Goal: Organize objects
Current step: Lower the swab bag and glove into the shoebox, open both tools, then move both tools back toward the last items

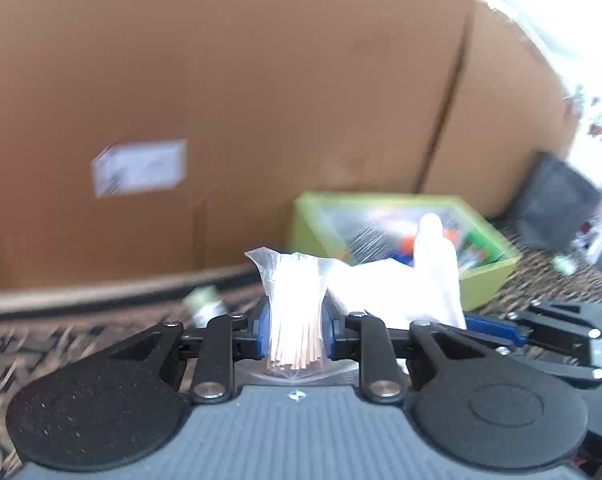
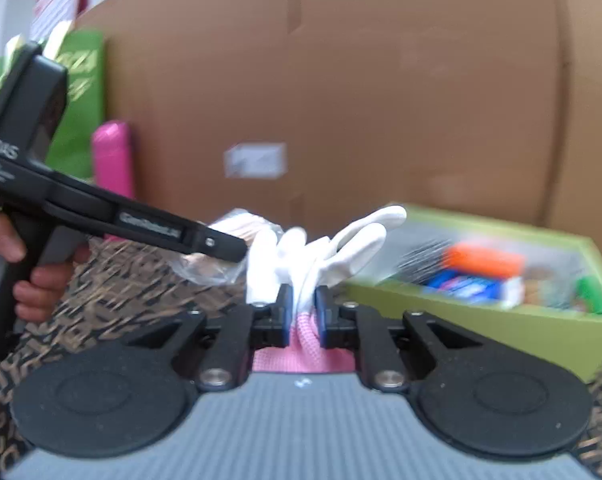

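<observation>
Left wrist view: the left gripper (image 1: 297, 330) has its jaws clenched on a clear bag of thin wooden sticks (image 1: 297, 312), which stands upright between the blue pads. Just to its right a white glove (image 1: 417, 280) pokes up, held in the right gripper (image 1: 497, 326), whose black linkage enters from the right edge of the frame. Beyond them a lime-green box (image 1: 489, 280) filled with blurred, colourful packages sits on a dark patterned carpet (image 1: 101, 328), close against a large cardboard carton (image 1: 261, 100) bearing a white label (image 1: 139, 168).

Right wrist view: the right gripper (image 2: 303, 312) has its jaws clamped on the white glove (image 2: 341, 248) near its pink cuff, the glove's fingers splaying upward. The left gripper (image 2: 237, 246) reaches in from the left edge, gripped by the person's left hand (image 2: 29, 276), its tip at the crinkled clear bag (image 2: 221, 256), just beside the glove. The lime-green box (image 2: 501, 328) lies to the right on the carpet (image 2: 121, 292), the cardboard carton (image 2: 381, 100) behind it. A pink cylinder (image 2: 113, 156) and a green package (image 2: 81, 100) stand at the carton's left side.
</observation>
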Available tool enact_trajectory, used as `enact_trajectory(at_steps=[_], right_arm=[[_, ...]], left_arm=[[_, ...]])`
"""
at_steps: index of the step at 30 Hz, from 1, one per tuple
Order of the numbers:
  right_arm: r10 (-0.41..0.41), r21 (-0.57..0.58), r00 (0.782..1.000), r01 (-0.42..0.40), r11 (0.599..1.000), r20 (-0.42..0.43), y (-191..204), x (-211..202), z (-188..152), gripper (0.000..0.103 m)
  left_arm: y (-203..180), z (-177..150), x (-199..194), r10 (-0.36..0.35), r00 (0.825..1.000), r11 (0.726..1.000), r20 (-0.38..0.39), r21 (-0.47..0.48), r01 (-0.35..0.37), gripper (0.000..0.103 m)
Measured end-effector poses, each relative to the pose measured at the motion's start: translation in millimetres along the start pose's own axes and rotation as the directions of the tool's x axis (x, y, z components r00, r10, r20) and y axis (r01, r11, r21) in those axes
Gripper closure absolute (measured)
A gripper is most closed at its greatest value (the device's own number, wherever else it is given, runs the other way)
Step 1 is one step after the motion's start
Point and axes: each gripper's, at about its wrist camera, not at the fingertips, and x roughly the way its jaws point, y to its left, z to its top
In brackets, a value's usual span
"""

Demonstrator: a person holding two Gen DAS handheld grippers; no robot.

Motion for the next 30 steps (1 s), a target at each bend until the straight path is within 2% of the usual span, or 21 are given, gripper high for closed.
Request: enact_trajectory(at_steps=[4,9,12,18,21,22,23,24,25,26,27,30], right_arm=[[-0.136,0.019,0.989,0.136,0.991,0.05,-44,-16,16,0.091],[-0.281,0.079,0.958,0.276,0.958,0.061,-104,-19,31,0.091],[-0.331,0.096,0.942,0.325,0.941,0.052,-132,-12,33,0.091],[-0.339,0.136,0.941,0.334,0.933,0.012,-165,21,21,0.091],[-0.299,0.137,0.954,0.299,0.944,-0.027,-170,47,14,0.088],[-0.274,0.13,0.96,0.278,0.952,-0.053,-171,56,11,0.087],[-0.256,0.118,0.964,0.264,0.957,-0.076,-175,64,7,0.077],[-0.259,0.101,0.962,0.267,0.958,-0.089,-173,68,4,0.06],[-0.271,0.083,0.959,0.277,0.957,-0.083,-171,69,0,0.052],[-0.282,0.069,0.957,0.287,0.956,-0.068,-168,69,-2,0.043],[-0.287,0.063,0.956,0.291,0.955,-0.063,-167,68,-3,0.042],[-0.285,0.077,0.957,0.289,0.954,-0.063,-165,67,-2,0.036]], left_arm=[[-48,35,20,-0.081,0.996,0.996,0.03,0.049,0.079,0.077],[-100,69,58,-0.186,0.983,0.982,0.003,0.039,0.186,0.077],[-131,79,87,-0.199,0.98,0.978,-0.003,0.06,0.199,0.077],[-161,73,146,-0.176,0.982,0.981,-0.067,0.066,0.181,0.077],[-166,66,165,-0.153,0.985,0.982,-0.077,0.096,0.16,0.076],[-166,64,170,-0.145,0.986,0.983,-0.08,0.105,0.153,0.072],[-166,61,172,-0.135,0.987,0.983,-0.089,0.114,0.145,0.055],[-163,59,173,-0.117,0.989,0.985,-0.092,0.118,0.127,0.033],[-160,56,172,-0.09,0.994,0.988,-0.069,0.119,0.098,0.027],[-158,53,167,-0.082,0.996,0.989,-0.034,0.124,0.086,0.026],[-157,51,165,-0.086,0.996,0.987,-0.012,0.132,0.086,0.026],[-155,53,161,-0.085,0.996,0.989,-0.015,0.118,0.087,0.026]])
